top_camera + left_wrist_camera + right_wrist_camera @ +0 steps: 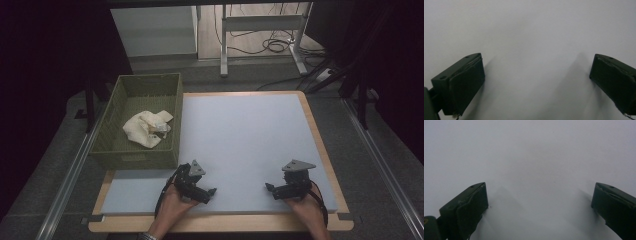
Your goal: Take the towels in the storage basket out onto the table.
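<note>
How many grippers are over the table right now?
2. The left gripper sits near the front edge of the grey mat, close to the green basket; the right gripper is opposite, front right. Both are open and empty.

A wooden table [322,150] with a light rim carries a pale grey-blue foam mat [245,135] that covers nearly all of its top. The mat's surface is bare and smooth. At the table's far left corner, 1 olive-green woven basket [112,130] sits partly on the mat's edge and overhangs the table's left side. Inside the basket lies a crumpled cream cloth [145,127]. The table stands on a dark grey floor [385,165].
</note>
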Available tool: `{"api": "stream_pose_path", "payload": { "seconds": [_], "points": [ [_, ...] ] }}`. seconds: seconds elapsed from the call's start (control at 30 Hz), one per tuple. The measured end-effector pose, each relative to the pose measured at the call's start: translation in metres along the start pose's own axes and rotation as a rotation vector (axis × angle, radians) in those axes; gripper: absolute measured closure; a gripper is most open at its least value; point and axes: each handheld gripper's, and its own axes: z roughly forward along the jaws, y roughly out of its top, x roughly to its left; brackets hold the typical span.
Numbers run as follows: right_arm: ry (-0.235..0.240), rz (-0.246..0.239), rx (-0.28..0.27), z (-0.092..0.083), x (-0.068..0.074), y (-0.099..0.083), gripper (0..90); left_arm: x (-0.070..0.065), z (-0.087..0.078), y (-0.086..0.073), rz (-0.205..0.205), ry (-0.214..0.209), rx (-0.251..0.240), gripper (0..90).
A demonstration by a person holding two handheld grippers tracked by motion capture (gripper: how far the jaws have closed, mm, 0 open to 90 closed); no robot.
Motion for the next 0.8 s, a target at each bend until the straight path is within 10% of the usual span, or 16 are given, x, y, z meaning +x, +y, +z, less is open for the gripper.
{"api": "stream_pose_path", "payload": {
  "seconds": [0.8],
  "points": [
    [0.001, 0.0, -0.001, 0.0, -0.0002, -0.0002, 0.7, -0.0001, 0.0, 0.0002, 0.002, -0.001, 0.002, 0.0]
  ]
}}
